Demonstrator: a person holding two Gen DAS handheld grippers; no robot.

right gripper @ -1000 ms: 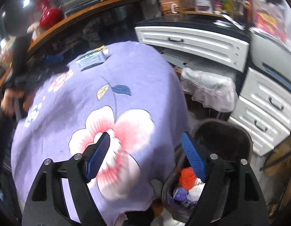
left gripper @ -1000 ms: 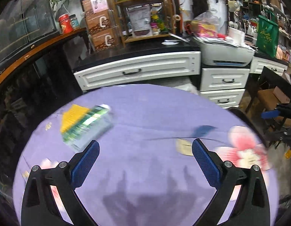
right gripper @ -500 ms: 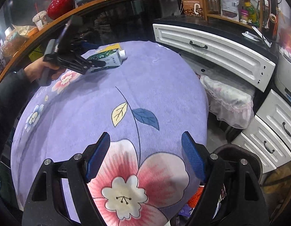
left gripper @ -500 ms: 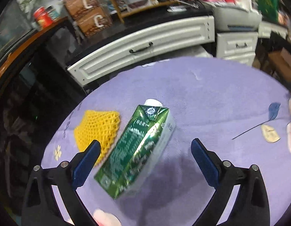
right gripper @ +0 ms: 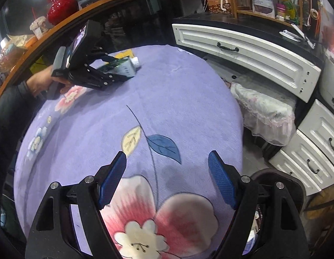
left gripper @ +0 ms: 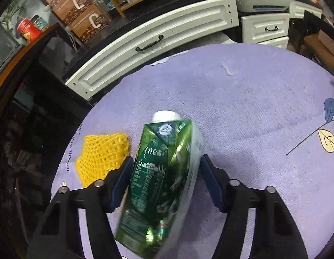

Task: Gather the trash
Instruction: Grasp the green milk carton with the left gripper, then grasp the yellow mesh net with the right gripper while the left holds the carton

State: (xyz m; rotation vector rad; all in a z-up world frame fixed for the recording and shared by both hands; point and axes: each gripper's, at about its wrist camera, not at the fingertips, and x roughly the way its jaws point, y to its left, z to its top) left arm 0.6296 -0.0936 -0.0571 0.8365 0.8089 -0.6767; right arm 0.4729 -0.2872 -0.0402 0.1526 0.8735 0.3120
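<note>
Left gripper (left gripper: pixel 164 168) closed around green carton (left gripper: pixel 160 185), blue pads against both its sides. Carton lay on round table's purple cloth (left gripper: pixel 253 112), near far left edge, white cap (left gripper: pixel 165 116) pointing away toward white drawers (left gripper: pixel 158 43). Yellow knitted mat (left gripper: pixel 102 153) just beside carton, at table edge. Right gripper (right gripper: pixel 167 177) hovered over near side of table, jaws wide apart, nothing between them. Dark bin (right gripper: pixel 274 179) stood off table's right edge.
</note>
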